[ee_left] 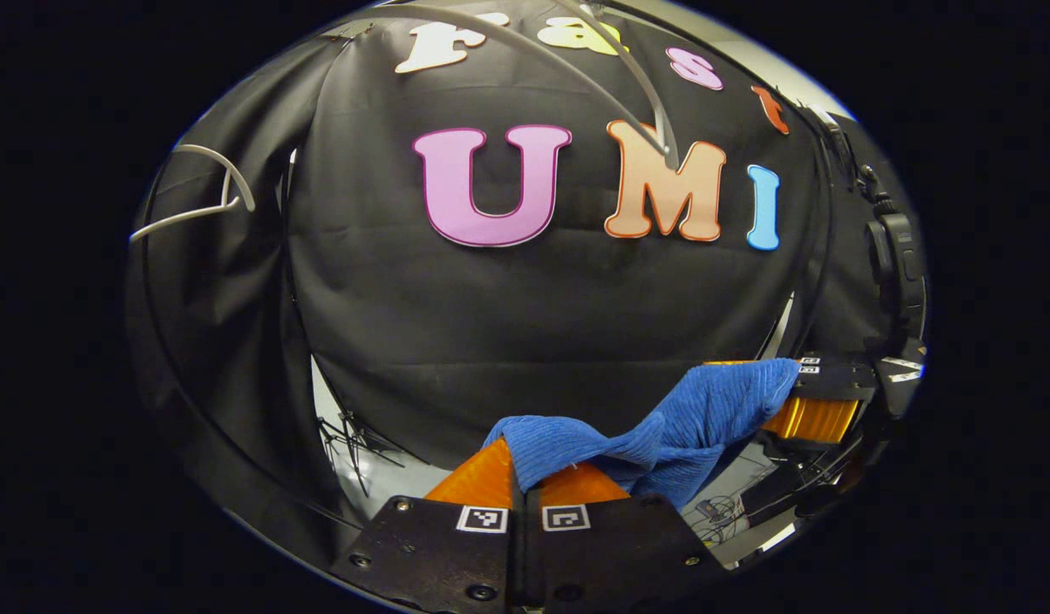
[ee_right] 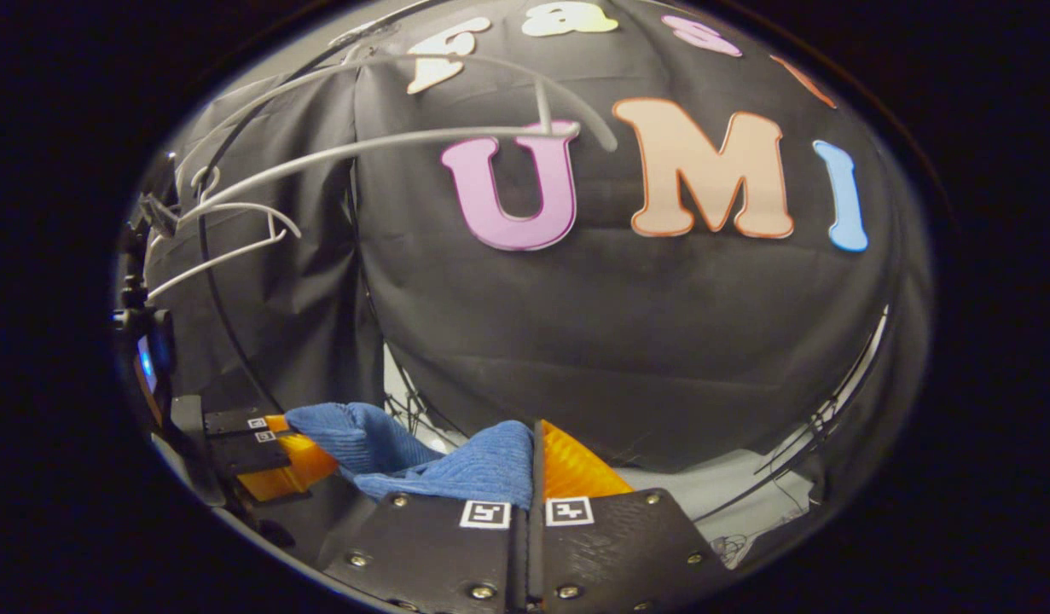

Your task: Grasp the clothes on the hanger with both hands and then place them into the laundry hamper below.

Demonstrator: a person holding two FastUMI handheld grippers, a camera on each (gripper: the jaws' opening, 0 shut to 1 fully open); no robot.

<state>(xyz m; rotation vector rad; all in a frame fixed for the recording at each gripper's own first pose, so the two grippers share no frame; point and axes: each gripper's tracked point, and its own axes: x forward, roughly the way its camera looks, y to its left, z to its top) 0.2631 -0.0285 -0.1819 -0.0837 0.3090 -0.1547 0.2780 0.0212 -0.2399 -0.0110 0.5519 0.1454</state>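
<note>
1. Between the two grippers a blue cloth (ee_left: 661, 435) hangs stretched in the air, sagging in the middle, in front of the booth's black wall.
2. The left gripper (ee_left: 520, 477) has its fingers closed tight on one end of the blue cloth.
3. The right gripper (ee_right: 533, 465) has its fingers pressed together on the other end, the cloth bunched over one finger.
4. Above the blue cloth, a bare white hanger (ee_right: 422, 145) hangs tilted; another hanger (ee_left: 196, 200) hangs farther to the left.

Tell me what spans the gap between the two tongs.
The blue cloth stretches from the left tongs to the right tongs, sagging midway, as the left gripper view shows.
</note>
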